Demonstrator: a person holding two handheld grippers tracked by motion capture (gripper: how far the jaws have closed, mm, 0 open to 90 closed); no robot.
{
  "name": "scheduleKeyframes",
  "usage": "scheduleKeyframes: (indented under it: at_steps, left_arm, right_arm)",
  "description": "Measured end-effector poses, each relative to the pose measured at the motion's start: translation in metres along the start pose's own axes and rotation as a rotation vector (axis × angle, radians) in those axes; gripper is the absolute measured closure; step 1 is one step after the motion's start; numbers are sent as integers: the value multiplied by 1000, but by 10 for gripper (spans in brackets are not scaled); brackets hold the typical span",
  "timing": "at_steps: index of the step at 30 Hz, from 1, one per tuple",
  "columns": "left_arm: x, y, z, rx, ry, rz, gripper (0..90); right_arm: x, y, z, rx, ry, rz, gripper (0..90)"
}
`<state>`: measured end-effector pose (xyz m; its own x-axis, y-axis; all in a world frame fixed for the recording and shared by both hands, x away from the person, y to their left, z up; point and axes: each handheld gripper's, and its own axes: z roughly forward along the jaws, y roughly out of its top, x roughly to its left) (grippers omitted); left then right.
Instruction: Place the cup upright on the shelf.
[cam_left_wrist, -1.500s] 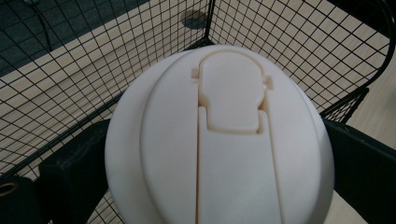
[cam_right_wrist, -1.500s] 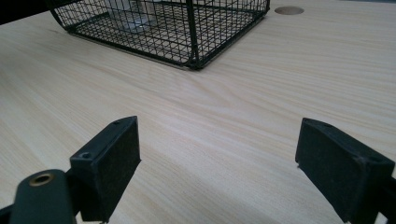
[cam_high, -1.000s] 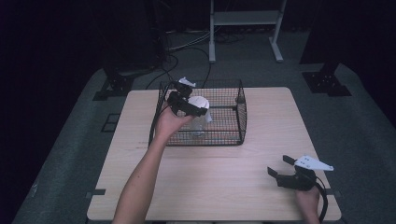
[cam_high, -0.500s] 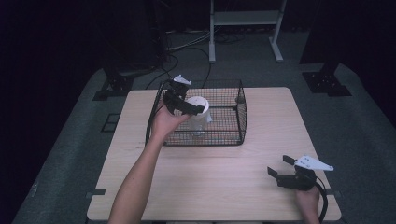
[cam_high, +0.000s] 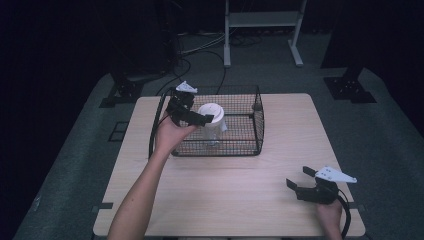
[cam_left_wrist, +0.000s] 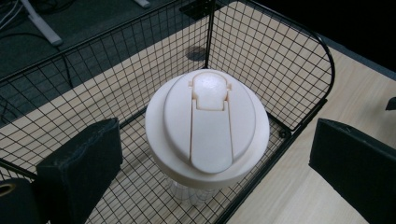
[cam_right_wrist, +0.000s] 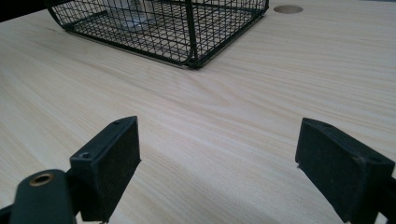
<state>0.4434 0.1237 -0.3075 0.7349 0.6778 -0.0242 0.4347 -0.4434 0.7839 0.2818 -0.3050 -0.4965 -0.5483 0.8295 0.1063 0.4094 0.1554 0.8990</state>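
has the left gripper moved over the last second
Yes. Judged against the wire basket in the high view, the left gripper has drawn back toward the basket's left rim, jaws open, off the white-lidded cup.

Dark room, grey carpet, white stand

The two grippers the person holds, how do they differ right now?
The left gripper is raised over the wire basket, with its jaws on either side of the white-lidded cup standing inside; the right gripper sits low near the table's near right corner, with nothing between its jaws. The left arm reaches far forward; the right hand stays close to the person. Both are black with jaws wide open.
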Motion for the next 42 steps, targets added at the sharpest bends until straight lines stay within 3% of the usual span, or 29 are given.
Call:
scheduleKeyframes:
  at_steps: [10,23,42]
  left_arm:
    - [-3,-11,-8,-9,-5,6,17]
    - [4,-28,-18,-31,-1,-29,17]
    - [0,-60,-28,-60,-14,-45,17]
  right_arm:
    - [0,0,0,2,-3,1,129]
    - [0,0,0,7,-8,3,129]
    - [1,0,1,12,-13,3,129]
